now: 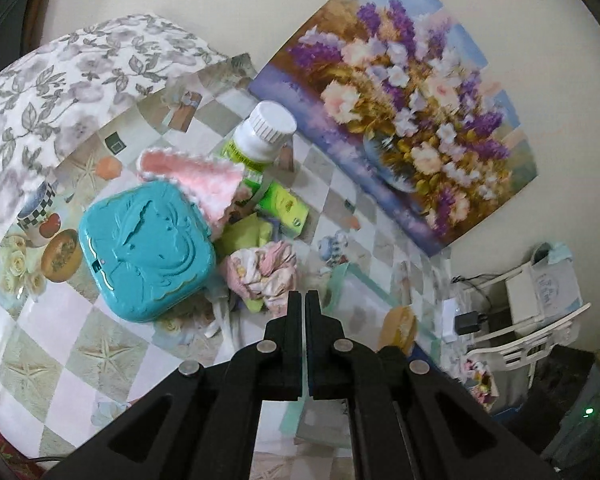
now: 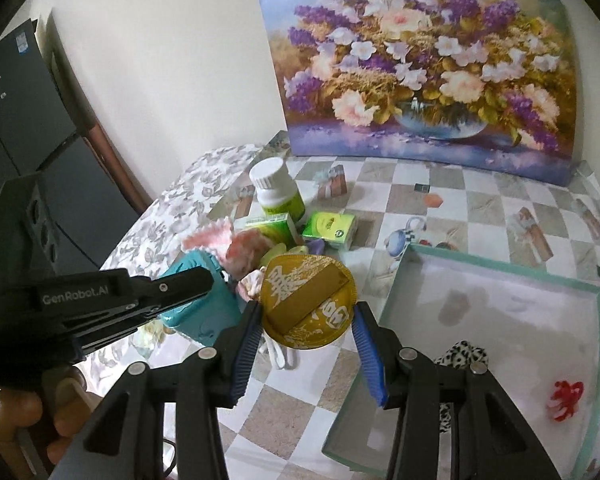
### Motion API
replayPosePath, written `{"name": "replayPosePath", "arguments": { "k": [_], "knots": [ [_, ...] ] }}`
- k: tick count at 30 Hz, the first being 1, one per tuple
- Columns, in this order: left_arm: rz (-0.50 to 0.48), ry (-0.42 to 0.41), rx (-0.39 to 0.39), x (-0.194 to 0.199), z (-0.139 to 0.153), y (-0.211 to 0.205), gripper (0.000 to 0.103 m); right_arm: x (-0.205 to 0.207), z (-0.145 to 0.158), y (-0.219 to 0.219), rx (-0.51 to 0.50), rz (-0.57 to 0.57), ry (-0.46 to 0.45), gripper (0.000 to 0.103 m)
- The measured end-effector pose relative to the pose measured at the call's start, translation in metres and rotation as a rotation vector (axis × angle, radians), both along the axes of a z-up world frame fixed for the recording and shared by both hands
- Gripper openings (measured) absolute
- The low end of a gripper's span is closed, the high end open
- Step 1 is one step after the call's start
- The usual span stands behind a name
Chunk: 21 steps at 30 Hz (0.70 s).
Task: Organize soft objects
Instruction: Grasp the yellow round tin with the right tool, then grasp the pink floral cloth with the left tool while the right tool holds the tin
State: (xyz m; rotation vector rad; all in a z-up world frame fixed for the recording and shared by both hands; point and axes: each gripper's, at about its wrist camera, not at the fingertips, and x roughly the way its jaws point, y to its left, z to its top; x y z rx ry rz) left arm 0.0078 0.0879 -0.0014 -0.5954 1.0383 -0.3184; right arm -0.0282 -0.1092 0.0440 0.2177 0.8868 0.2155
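My right gripper (image 2: 307, 308) is shut on a round gold pouch (image 2: 306, 300) with white characters, held above the table beside the green box (image 2: 500, 276). Inside the box lie a leopard-print soft piece (image 2: 466, 354) and a red scrunchie (image 2: 566, 400). My left gripper (image 1: 303, 300) is shut and empty, hovering just in front of a crumpled floral cloth (image 1: 266, 270). It also shows in the right wrist view (image 2: 204, 280), over the teal case. A pink fluffy cloth (image 1: 204, 178) lies partly on a teal case (image 1: 146, 248).
A white-capped bottle (image 1: 260, 136), green tissue packs (image 1: 284, 204) and yellow-green items crowd the pile. A flower painting (image 2: 424, 64) leans on the wall at the table's back. A floral cushion (image 1: 52, 92) lies at the left. A white chair (image 1: 536, 336) stands beyond the table edge.
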Motion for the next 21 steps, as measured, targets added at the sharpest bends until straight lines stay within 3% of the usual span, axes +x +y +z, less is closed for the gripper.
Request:
{"name": "replayPosePath", "arguments": {
  "k": [9,12,14,21],
  "knots": [
    [-0.022,0.042,0.124,0.025,-0.015,-0.025,0.003,0.008,-0.01,-0.019,-0.018,-0.05,0.048,0.049],
    [-0.039,0.038,0.206,0.033,-0.016,-0.04,0.013,0.009,-0.009,-0.027,-0.001,-0.067,0.047,0.049],
    [-0.054,0.032,0.27,0.038,-0.016,-0.05,0.035,0.009,-0.008,-0.031,0.005,-0.078,0.045,0.049],
    [-0.085,0.044,0.451,0.055,-0.028,-0.076,0.039,0.011,-0.009,-0.046,0.028,-0.119,0.057,0.049]
  ]
}}
